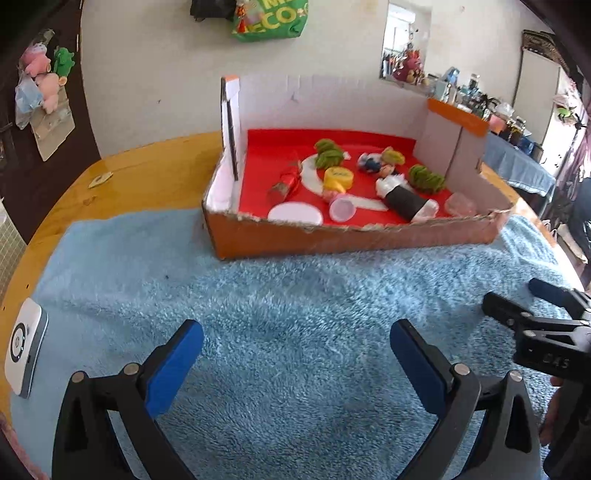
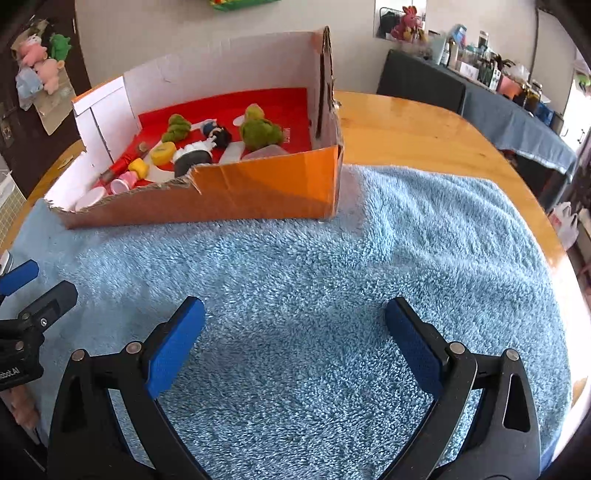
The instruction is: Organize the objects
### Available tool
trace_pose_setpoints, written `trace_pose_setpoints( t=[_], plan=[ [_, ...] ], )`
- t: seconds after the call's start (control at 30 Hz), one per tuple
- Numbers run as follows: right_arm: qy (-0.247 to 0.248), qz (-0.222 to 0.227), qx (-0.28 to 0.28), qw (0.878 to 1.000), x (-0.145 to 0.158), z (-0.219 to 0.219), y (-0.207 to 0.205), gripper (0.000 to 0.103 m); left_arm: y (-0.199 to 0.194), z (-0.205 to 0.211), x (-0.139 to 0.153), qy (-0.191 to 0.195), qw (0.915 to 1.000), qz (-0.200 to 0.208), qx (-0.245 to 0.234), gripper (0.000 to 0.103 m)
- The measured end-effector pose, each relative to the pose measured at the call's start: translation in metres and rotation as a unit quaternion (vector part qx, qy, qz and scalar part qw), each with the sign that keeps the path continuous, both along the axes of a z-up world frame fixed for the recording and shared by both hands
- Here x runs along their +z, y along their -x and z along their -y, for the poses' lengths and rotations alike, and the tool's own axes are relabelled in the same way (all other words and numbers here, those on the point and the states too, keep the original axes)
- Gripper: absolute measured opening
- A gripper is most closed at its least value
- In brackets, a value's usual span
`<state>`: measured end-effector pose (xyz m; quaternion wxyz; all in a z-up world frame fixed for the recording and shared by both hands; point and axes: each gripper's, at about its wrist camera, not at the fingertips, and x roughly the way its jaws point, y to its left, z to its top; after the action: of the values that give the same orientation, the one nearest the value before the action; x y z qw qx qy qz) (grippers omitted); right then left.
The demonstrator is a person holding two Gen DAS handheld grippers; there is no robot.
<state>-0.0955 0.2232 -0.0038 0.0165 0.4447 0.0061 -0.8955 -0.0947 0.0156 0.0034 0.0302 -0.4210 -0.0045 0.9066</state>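
- Left gripper (image 1: 295,363) and right gripper (image 2: 295,341): blue-padded jaws spread wide, nothing held, above fluffy blue towel (image 2: 332,266).
- Torn orange cardboard box (image 1: 332,236), red-lined, on towel's far edge; fuzzy green toys (image 2: 258,129) and small figures inside.

A lived-in home was shown, most likely a dining or living room. A round wooden worktop (image 2: 424,129) with a glossy finish was covered in part by a fluffy blue towel (image 2: 332,277). Plush toys (image 1: 44,85) were hung in a clear bag on a dark door at the left, and a green shopping bag (image 1: 269,22) was hung on the pale wall. A side table draped in blue cloth (image 1: 524,166) was crowded with bottles and jars (image 2: 480,55), and more soft toys (image 2: 406,22) were seen near a wall opening behind it.
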Motion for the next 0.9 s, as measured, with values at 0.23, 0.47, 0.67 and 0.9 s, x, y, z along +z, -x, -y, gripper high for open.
trace_pose_setpoints(
  t=[0.23,0.47,0.67,0.9],
  plan=[
    [-0.014,0.004,-0.004,1.0,-0.0022,0.0033,-0.0027,0.103,0.005,-0.0003,-0.0093,0.01,0.9996,0.022,0.014,0.103],
    [-0.017,-0.003,-0.007,1.0,-0.0027,0.0044,-0.0035,0.103,0.0083,-0.0018,-0.0093,0.014,0.999,0.035,0.025,0.103],
    [-0.016,-0.011,-0.008,1.0,-0.0037,0.0043,-0.0058,0.103,0.0086,-0.0032,-0.0096,0.016,0.9988,0.027,0.038,0.103],
    [-0.013,-0.017,-0.01,1.0,-0.004,0.0041,-0.0066,0.103,0.0072,-0.0014,-0.0094,0.015,0.999,0.021,0.037,0.103]
  ],
)
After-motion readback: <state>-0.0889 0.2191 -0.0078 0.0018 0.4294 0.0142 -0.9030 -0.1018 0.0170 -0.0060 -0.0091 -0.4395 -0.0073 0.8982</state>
